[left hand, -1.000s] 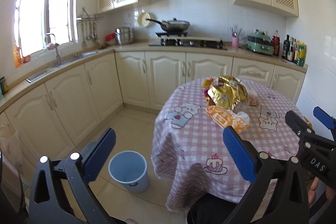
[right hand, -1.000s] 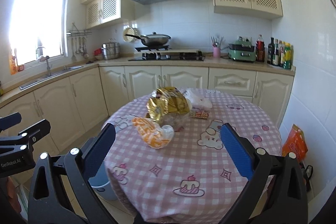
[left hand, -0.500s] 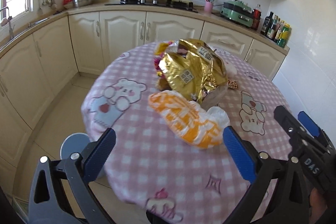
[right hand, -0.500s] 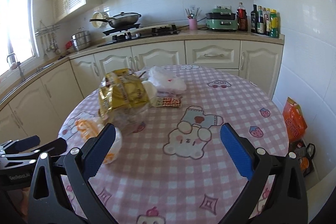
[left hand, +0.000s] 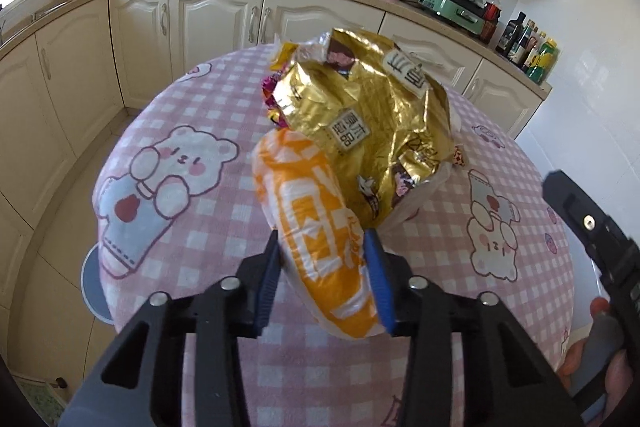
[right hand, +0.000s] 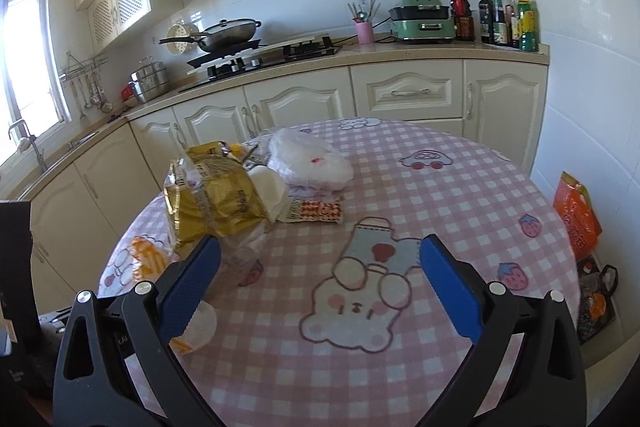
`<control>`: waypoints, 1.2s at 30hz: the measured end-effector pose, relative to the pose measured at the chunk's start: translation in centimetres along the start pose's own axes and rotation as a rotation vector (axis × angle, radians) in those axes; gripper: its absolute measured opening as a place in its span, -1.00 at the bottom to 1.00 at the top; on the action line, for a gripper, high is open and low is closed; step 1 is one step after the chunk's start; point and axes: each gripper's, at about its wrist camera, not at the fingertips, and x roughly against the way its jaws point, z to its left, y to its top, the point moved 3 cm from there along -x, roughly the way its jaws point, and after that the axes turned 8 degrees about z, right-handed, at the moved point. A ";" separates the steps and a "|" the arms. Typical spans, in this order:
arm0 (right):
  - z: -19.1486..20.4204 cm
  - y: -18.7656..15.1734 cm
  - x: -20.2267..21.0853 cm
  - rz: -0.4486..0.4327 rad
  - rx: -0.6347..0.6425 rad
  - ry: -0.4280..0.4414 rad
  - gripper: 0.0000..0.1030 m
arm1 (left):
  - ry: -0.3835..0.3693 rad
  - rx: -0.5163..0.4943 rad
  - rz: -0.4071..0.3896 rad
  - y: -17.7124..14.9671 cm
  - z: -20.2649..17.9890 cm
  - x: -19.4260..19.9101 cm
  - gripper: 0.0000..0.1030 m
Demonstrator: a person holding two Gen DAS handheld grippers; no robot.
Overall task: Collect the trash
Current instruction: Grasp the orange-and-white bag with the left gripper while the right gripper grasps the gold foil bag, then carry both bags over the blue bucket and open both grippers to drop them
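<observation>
My left gripper [left hand: 322, 259] is shut on an orange and white plastic bag [left hand: 316, 227] on the round table with a pink checked cloth [left hand: 192, 211]. A crumpled gold foil bag [left hand: 368, 115] lies just behind it. In the right wrist view the gold bag [right hand: 216, 203], a white plastic bag [right hand: 308, 159], a white cup [right hand: 270, 191] and a small red-patterned wrapper [right hand: 318, 211] lie at the table's far left. My right gripper [right hand: 320, 263] is open and empty above the cloth [right hand: 400, 367], right of the pile.
A blue bin [left hand: 94, 287] stands on the floor left of the table, mostly hidden by the cloth. Cream cabinets [right hand: 400, 95] and a counter run behind. Orange bags [right hand: 576, 215] sit on the floor at the right wall.
My left gripper moved forward over the table and closed on the orange and white bag. My right gripper moved closer to the table and stays open.
</observation>
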 end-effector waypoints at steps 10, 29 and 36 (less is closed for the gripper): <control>7.4 1.5 -4.5 0.102 0.113 0.098 0.29 | 0.055 0.025 -0.107 -0.2 4.2 5.8 -0.38; 16.3 2.8 3.6 -0.119 0.293 0.100 -0.97 | 0.203 0.091 -0.282 -1.8 13.1 14.6 -0.38; 26.4 -0.1 0.2 -0.032 0.445 0.258 -0.97 | 0.336 0.201 -0.268 -3.8 20.5 15.4 -0.38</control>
